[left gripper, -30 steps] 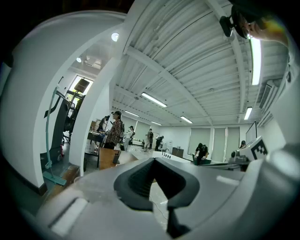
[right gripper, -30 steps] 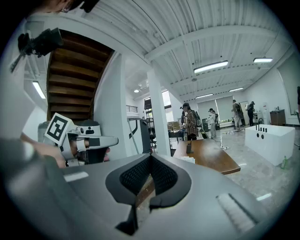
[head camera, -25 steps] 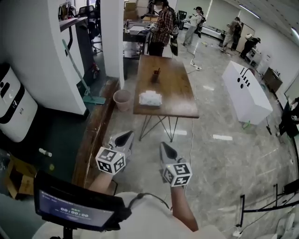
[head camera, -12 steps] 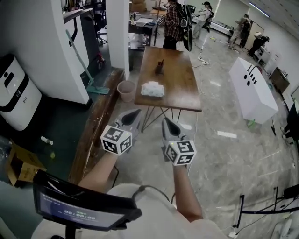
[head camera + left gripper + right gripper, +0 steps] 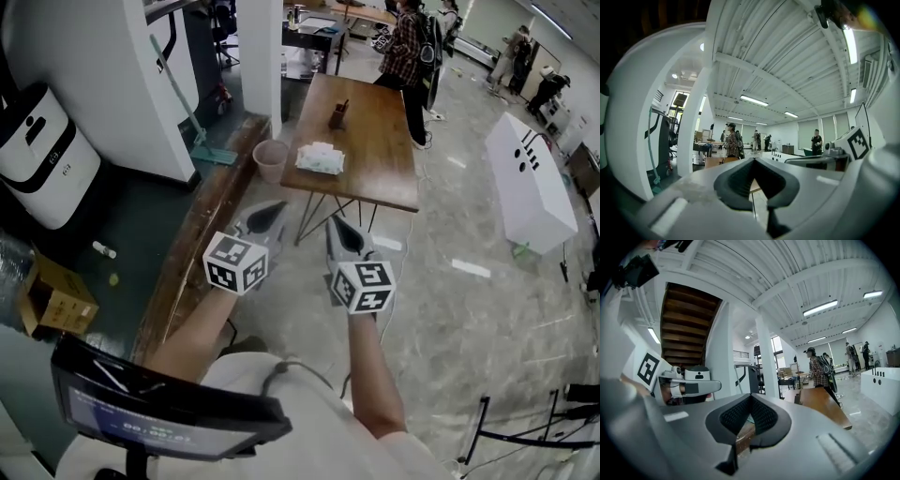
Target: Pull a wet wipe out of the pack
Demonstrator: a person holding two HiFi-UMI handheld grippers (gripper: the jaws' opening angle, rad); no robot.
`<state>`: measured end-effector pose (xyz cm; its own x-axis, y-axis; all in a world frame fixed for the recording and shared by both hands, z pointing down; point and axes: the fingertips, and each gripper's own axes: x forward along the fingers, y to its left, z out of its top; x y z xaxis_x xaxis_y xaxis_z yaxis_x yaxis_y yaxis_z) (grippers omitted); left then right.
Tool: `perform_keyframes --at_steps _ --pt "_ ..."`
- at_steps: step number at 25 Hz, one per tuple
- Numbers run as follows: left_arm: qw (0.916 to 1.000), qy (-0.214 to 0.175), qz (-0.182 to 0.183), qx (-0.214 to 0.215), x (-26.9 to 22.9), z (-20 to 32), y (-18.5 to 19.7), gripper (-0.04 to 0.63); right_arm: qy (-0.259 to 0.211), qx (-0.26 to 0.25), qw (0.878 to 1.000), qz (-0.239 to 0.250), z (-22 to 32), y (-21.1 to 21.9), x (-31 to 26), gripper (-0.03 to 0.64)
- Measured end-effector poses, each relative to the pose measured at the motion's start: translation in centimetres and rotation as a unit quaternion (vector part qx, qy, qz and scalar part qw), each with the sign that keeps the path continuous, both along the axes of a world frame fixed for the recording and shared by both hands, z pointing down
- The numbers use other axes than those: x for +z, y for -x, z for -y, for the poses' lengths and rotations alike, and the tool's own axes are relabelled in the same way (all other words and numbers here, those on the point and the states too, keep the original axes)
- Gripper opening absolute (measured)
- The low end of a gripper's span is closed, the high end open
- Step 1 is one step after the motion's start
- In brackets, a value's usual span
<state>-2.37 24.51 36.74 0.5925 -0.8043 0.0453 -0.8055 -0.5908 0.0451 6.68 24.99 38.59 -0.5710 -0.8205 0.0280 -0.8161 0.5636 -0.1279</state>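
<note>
Approaching is the step in hand. The wet wipe pack (image 5: 320,157) lies on the wooden desk (image 5: 375,173), near its left edge in the head view and well apart from both claws. The left claw (image 5: 270,214) has its jaws pressed together with nothing between them. The right claw (image 5: 338,227) is likewise closed and empty. Both point level toward the desk, side by side.

Recommended procedure, judged from this layout:
1. Close the distance to the desk, then spread both claws before reaching the pack.
2. Pin the pack body against the desk top with one claw so that it cannot lift or slide.
3. Locate the dispensing opening, which cannot be made out from here.
4. Pinch a single wipe with the other claw and draw it out steadily.
5. Keep clear of the small brown holder (image 5: 338,115) standing farther along the desk and the pink bin (image 5: 271,160) beside the desk's near corner.

Legible markings: none on the pack at this range. Each marker cube (image 5: 236,263) carries only black-and-white square patterns. The screen (image 5: 159,412) at the lower edge shows digits too blurred to read.
</note>
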Motion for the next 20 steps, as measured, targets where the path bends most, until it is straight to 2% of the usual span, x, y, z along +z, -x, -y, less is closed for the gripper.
perform_keyframes --at_steps 11,15,20 --pt "0.9999 0.006 -0.015 0.0 0.3 2.6 -0.9 0.003 0.007 0.007 1.0 0.005 2.2 -1.0 0.5 0.008" --pt "0.9997 0.001 -0.017 0.016 0.1 5.0 -2.0 0.003 0.009 0.025 1.0 -0.001 4.4 -1.8 0.7 0.008" --pt "0.9992 0.011 -0.032 0.021 0.9 8.9 -1.3 0.003 0.024 0.043 0.999 -0.009 7.4 -1.3 1.8 0.008"
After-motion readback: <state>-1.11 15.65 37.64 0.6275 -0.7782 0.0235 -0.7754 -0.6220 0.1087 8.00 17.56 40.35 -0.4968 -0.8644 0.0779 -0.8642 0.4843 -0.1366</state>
